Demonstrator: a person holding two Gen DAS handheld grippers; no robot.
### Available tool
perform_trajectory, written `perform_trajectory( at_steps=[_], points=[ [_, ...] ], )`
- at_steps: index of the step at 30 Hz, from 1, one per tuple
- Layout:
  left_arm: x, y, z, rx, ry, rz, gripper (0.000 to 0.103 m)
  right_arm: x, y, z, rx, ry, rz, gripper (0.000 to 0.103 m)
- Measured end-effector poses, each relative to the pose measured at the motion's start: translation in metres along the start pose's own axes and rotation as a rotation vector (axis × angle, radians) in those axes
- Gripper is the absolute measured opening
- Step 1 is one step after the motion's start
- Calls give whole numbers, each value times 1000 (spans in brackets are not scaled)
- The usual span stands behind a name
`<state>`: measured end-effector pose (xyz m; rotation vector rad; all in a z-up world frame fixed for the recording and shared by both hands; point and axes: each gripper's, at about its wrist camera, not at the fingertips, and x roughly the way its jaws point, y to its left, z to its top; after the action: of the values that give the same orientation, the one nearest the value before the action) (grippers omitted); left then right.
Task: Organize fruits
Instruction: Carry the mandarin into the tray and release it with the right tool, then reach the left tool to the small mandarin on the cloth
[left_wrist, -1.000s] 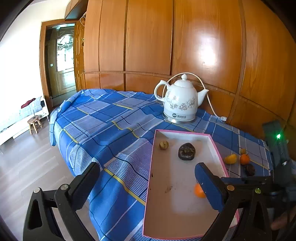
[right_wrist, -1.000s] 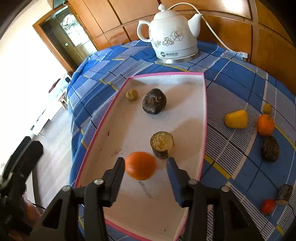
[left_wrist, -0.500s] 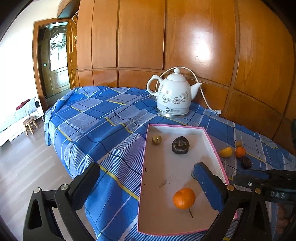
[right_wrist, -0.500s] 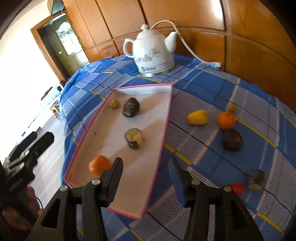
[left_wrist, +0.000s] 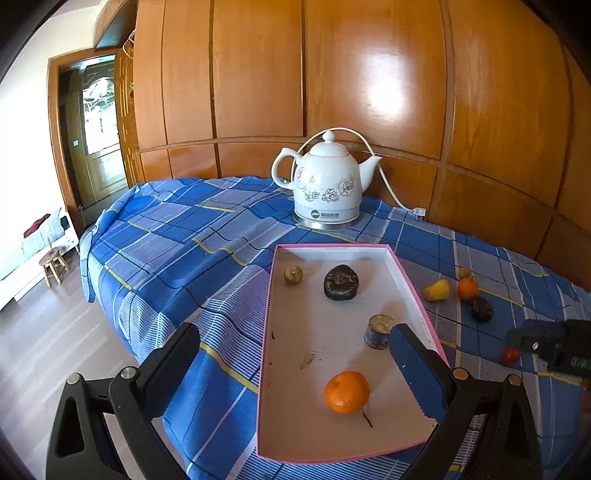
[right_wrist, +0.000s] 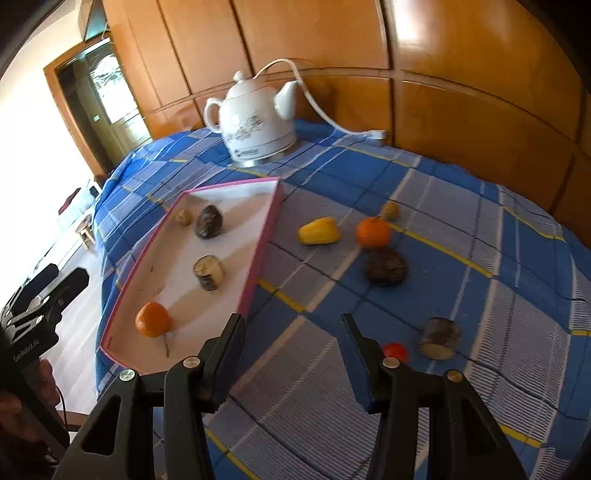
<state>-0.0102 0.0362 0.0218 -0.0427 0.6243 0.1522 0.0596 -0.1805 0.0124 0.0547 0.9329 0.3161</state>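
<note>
The left gripper (left_wrist: 291, 363) is hanging wide apart and empty over the tray's near left edge, its right finger (left_wrist: 417, 373) covering part of the tray's (left_wrist: 267, 332) right rim and clipping the base of the stub (left_wrist: 377, 331). The right gripper (right_wrist: 293, 352), also apart and empty, is hovering over the cloth (right_wrist: 461, 206) just beyond the tray's near right corner, its finger hiding part of the red fruit (right_wrist: 396, 350).

In the tray, an orange (left_wrist: 346, 391) is lying near the front edge, the stub at mid-right, a dark fruit (left_wrist: 341, 282) and a small brown one (left_wrist: 293, 275) toward the far edge.

On the cloth right of the tray, a cut piece (right_wrist: 440, 338) is sitting beside the red fruit; farther on are a blurred dark lump (right_wrist: 386, 266), a second orange (right_wrist: 373, 232), a yellow fruit (right_wrist: 319, 231) and a small one (right_wrist: 390, 210) too blurred to name.

A kettle (left_wrist: 327, 182) is standing by the far edge, its cord ending at the wall.
</note>
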Motion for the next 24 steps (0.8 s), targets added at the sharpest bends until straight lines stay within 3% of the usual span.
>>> perform_trajectory(
  at_steps=[8, 14, 18, 24],
  points=[
    [3, -10, -4, 26, 31, -44, 103, -15, -39, 4, 44, -19, -76, 52],
    [11, -13, -5, -21, 99, -200, 103, -24, -75, 6, 73, -19, -149, 52],
    [14, -20, -6, -18, 115, -241, 103, -27, -108, 4, 102, -15, -216, 52],
    [24, -35, 4, 34, 147, -268, 103, -25, -168, -12, 257, -14, -276, 52]
  ],
)
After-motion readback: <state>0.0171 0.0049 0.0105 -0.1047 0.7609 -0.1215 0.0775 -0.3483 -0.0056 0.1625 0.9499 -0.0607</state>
